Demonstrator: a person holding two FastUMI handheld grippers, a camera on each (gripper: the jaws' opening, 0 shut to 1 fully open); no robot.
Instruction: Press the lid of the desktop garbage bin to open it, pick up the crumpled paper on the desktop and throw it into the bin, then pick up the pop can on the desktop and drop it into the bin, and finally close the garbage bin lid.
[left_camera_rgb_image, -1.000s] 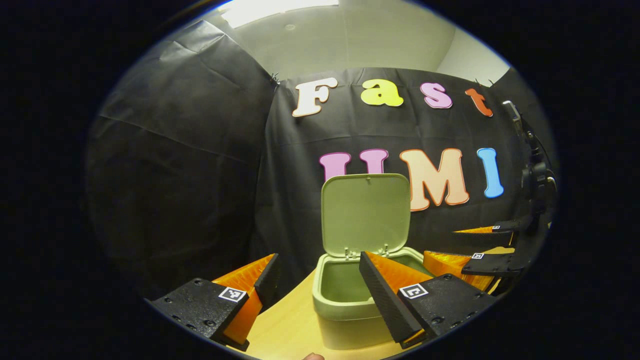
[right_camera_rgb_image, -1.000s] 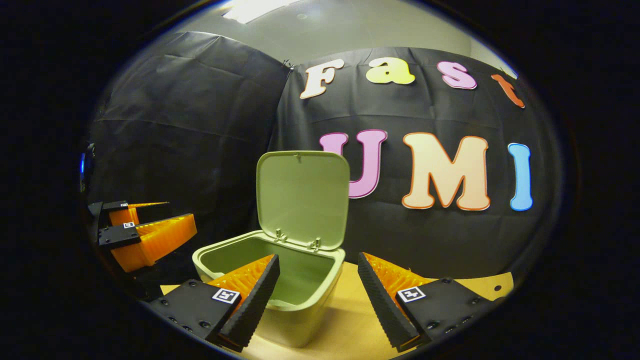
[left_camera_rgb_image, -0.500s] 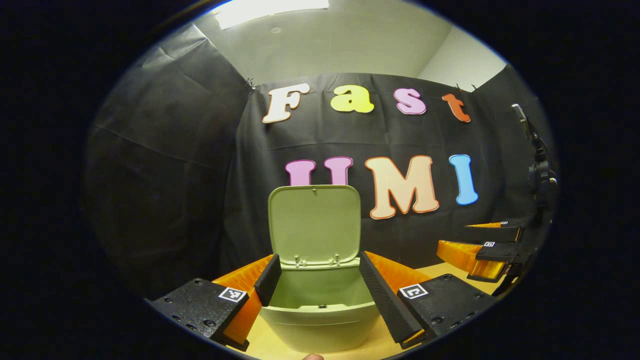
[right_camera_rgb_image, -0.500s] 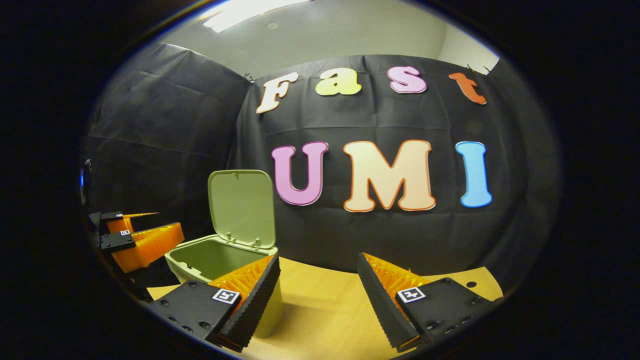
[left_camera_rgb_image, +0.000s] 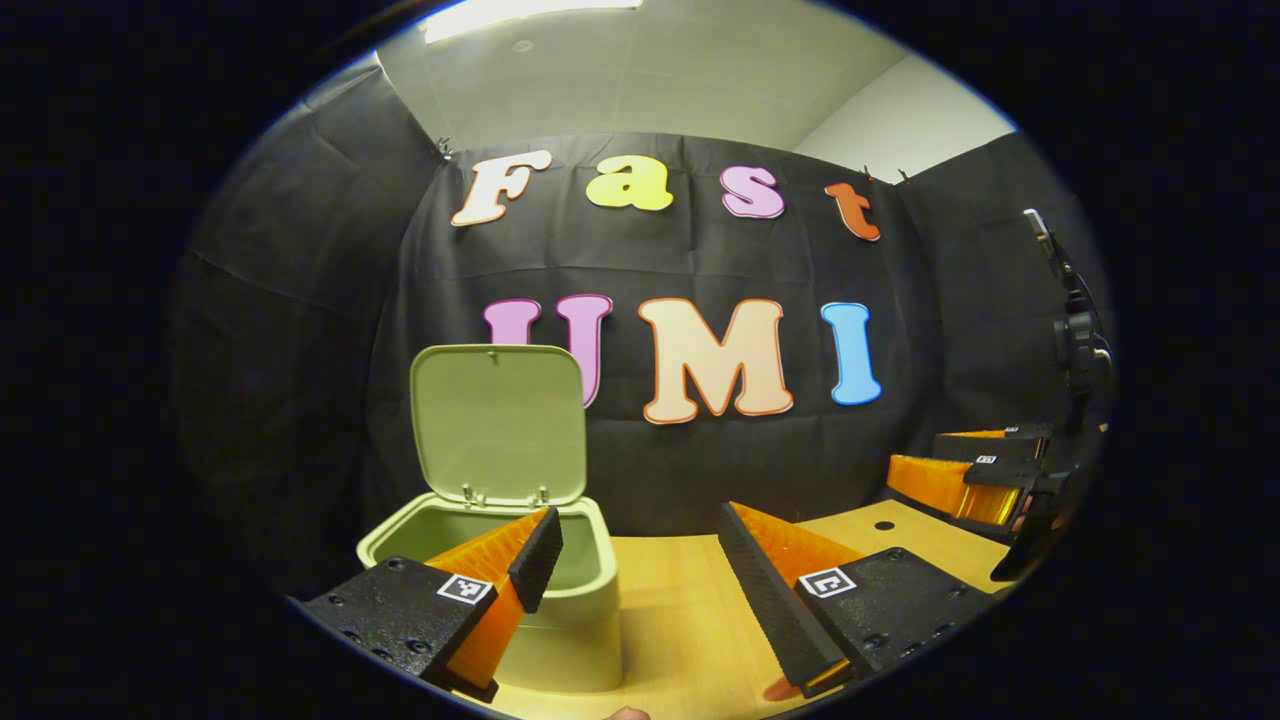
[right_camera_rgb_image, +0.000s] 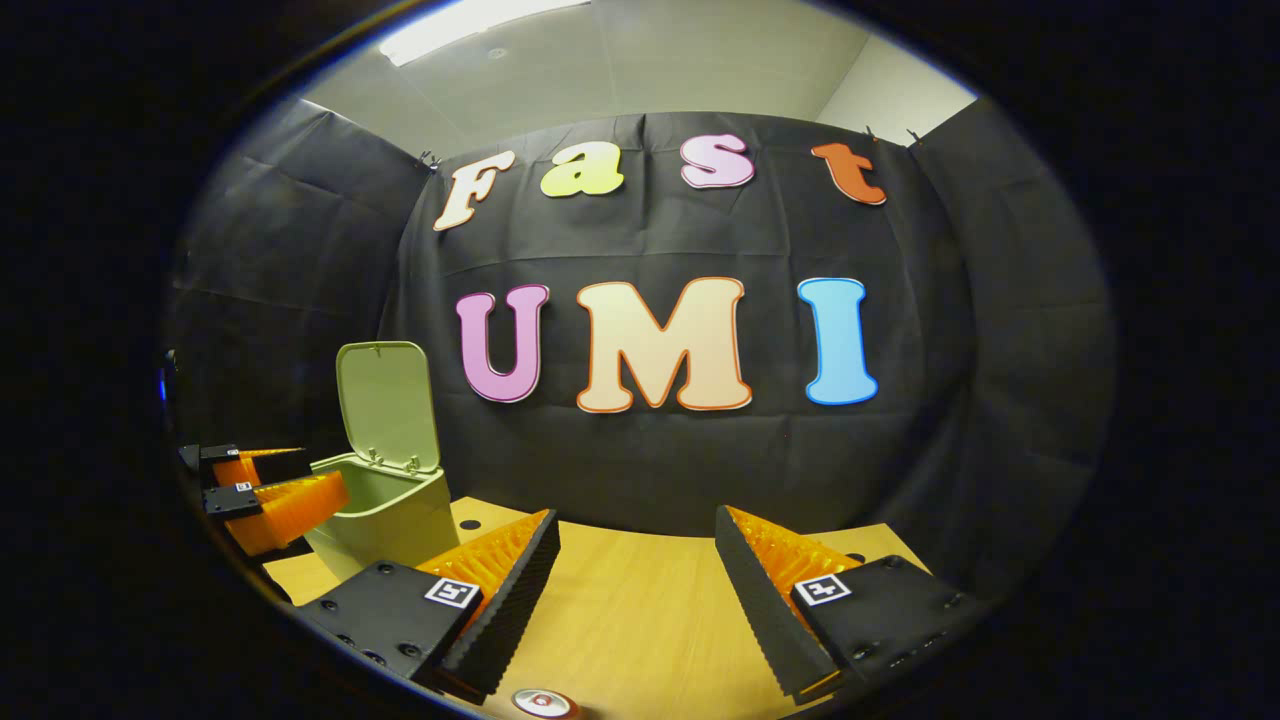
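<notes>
The pale green bin (left_camera_rgb_image: 575, 610) stands on the wooden desk with its lid (left_camera_rgb_image: 497, 420) upright and open. In the left gripper view it sits low on the left, behind my left finger. My left gripper (left_camera_rgb_image: 635, 560) is open and holds nothing, just right of the bin. My right gripper (right_camera_rgb_image: 637, 560) is also open and empty over bare desk, well right of the bin (right_camera_rgb_image: 400, 510). The top of the pop can (right_camera_rgb_image: 545, 703) peeks in at the bottom edge, below the right gripper's left finger. Each gripper shows in the other's view: right gripper (left_camera_rgb_image: 985, 470), left gripper (right_camera_rgb_image: 270, 485).
The wooden desk (right_camera_rgb_image: 640, 620) runs back to the black cloth wall. It has small round holes (left_camera_rgb_image: 884, 525). A dark stand (left_camera_rgb_image: 1075, 330) rises at the far right of the left gripper view. A person's fingertip (left_camera_rgb_image: 627, 713) shows at the bottom edge.
Both views have swung right, so the bin slid left in each. The right gripper has drawn away from the bin, and the can's top has come into sight.
</notes>
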